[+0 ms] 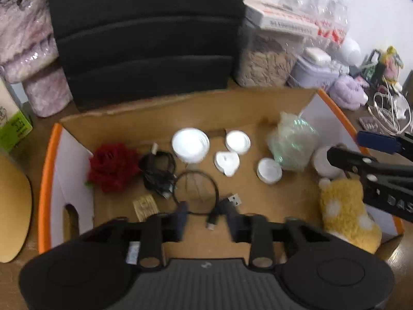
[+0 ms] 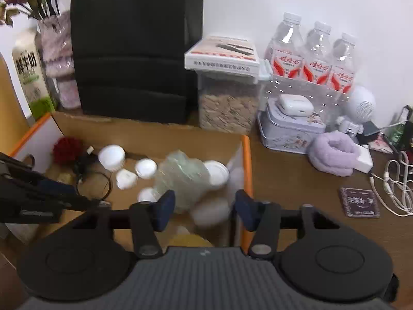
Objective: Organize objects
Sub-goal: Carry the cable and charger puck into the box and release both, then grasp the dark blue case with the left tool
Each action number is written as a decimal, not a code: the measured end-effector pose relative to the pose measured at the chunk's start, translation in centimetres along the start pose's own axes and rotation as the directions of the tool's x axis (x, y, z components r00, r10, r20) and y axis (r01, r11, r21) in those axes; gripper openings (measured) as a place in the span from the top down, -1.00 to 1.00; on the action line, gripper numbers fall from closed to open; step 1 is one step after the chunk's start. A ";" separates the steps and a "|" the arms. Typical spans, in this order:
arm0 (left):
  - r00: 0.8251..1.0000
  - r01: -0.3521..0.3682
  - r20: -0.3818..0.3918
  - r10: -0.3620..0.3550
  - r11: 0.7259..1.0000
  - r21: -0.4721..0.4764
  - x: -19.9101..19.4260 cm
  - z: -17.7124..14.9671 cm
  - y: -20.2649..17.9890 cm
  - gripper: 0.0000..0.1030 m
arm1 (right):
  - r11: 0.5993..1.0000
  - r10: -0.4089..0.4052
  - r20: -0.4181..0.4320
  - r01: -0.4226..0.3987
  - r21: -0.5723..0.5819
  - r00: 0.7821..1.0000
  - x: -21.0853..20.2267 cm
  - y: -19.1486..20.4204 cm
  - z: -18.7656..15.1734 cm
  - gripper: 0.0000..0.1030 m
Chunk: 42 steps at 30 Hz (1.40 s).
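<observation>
An open cardboard box (image 1: 124, 121) with orange edges holds a red fabric rose (image 1: 113, 166), a bundled black cable (image 1: 157, 170), a looped USB cable (image 1: 198, 193), several white lids and jars (image 1: 190, 144), a clear plastic bag (image 1: 291, 142) and a yellow plush toy (image 1: 346, 214). My left gripper (image 1: 206, 219) is open and empty above the USB cable. My right gripper (image 2: 204, 208) is open and empty over the box's right side (image 2: 246, 160), above a blurred white object (image 2: 211, 210) and next to the bag (image 2: 183, 178). The right gripper also shows at the right of the left wrist view (image 1: 361, 152).
A black tiered organizer (image 1: 147, 38) stands behind the box. To the right are a cereal container (image 2: 227, 106), three water bottles (image 2: 312, 54), a tin (image 2: 289, 129), a purple towel roll (image 2: 333, 152), white cables (image 2: 395, 183) and a small dark card (image 2: 360, 202). A milk carton (image 2: 28, 77) stands left.
</observation>
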<state>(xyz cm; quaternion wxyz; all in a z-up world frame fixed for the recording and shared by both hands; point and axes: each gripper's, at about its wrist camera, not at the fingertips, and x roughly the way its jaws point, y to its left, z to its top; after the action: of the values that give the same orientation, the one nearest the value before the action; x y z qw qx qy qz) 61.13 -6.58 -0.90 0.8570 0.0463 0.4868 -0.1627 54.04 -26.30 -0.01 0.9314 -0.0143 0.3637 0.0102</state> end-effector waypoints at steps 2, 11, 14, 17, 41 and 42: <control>1.000 0.026 0.015 -0.026 1.000 -0.014 -1.2 -0.1 0.5 0.10 | 1.000 0.004 0.055 -0.005 0.011 0.998 -1.3 -0.1 0.3 -0.59; 0.966 0.198 0.168 -0.199 0.980 0.020 -15.4 -7.5 -1.3 -0.33 | 0.987 0.154 0.167 -0.161 0.024 0.974 -13.2 -1.3 -3.4 -0.83; 0.936 0.220 0.267 -0.230 0.973 0.068 -21.2 -13.4 -2.5 -0.57 | 0.974 0.224 0.197 -0.224 -0.023 0.955 -19.0 -0.9 -8.3 -0.97; 0.906 0.267 0.304 -0.296 0.954 0.133 -24.6 -19.4 -3.8 -0.67 | 0.973 0.227 0.179 -0.229 -0.007 0.957 -22.9 -0.3 -13.2 -1.00; 0.921 0.234 0.334 -0.201 0.970 -0.060 -19.2 -28.6 -4.2 -0.43 | 0.975 0.206 0.186 -0.219 0.049 0.961 -23.1 3.0 -22.4 -0.93; 0.924 0.221 0.332 -0.191 0.974 -0.055 -18.0 -26.9 -4.1 -0.41 | 0.970 0.214 0.175 -0.230 0.076 0.961 -21.5 2.6 -21.3 -0.89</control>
<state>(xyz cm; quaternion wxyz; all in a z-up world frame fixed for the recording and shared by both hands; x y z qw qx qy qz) 29.20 0.14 0.66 0.9047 -0.0716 0.3482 -0.2349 23.73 -24.66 -1.20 0.9509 0.0720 0.2843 0.0986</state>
